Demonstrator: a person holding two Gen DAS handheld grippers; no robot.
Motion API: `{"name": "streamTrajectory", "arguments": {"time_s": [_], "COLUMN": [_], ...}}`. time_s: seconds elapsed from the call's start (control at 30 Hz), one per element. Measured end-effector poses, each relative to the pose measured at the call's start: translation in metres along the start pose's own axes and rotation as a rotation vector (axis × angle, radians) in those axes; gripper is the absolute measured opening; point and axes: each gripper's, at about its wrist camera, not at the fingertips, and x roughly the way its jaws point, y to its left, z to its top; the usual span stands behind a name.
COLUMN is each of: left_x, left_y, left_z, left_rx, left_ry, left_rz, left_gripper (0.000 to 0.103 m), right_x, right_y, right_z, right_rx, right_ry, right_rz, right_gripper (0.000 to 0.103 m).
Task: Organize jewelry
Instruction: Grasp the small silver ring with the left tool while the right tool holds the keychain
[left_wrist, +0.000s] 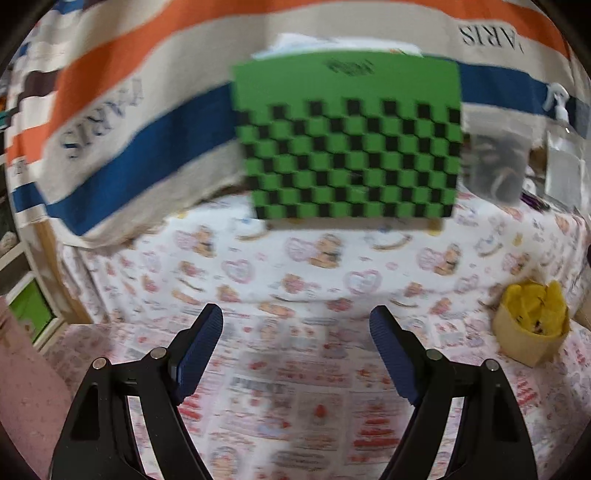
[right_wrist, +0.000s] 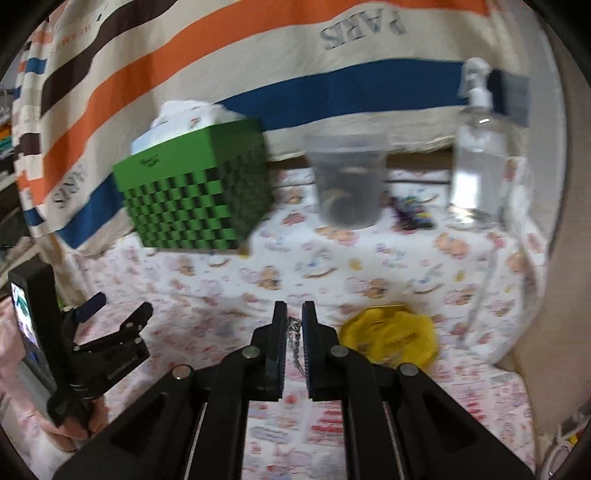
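Right tool (right_wrist: 294, 321) pinching silver chain (right_wrist: 294, 338); left tool (left_wrist: 295, 332) spread, empty.

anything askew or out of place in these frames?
Little stands out. The green checkered box looks tilted, though the fisheye lens and blur may cause that. A thin chain dangles from the shut right gripper. The left gripper is open and empty.

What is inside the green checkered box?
White folded material sticks up out of the green checkered box; it is too blurred to identify. The box walls cover everything lower inside.
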Motion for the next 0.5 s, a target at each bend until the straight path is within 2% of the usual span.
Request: {"name": "streamTrajectory", "arguments": {"time_s": [0.07,0.2,0.3,0.4,0.5], "left_x": [0.007,0.028,0.05,0.06,0.074], "left_y": [-0.012,-0.041,-0.06,-0.07,-0.078], "left_z": [0.005,0.01,0.01,0.012,0.01], "left_rx": [0.025,0.085,0.139,0.16,0.15], "left_ry": [0.044,0.208,0.324,0.341,0.395], "left_rz": [-0.052,-0.189,-0.211,-0.209,-0.236], "left_gripper": [0.08,0.075,0.063,0.059,0.055], "right_x": [-0.006,-0.01,-0.01,-0.013,-0.016], "right_y": [-0.003,-0.019,-0.027,-0.036,-0.04], "right_z": [-0.004,-0.007,-0.009,-0.01,-0.01], "right_rx": [-0.001,0.04,0.049,0.064,0.072], "right_ry": [-0.028,-0.057,-0.058,-0.061,-0.064], "right_rz": [-0.019,-0.007,-0.015,-0.004,-0.007], "right_gripper": [0.007,0.007,0.007,0.007,0.007]}}
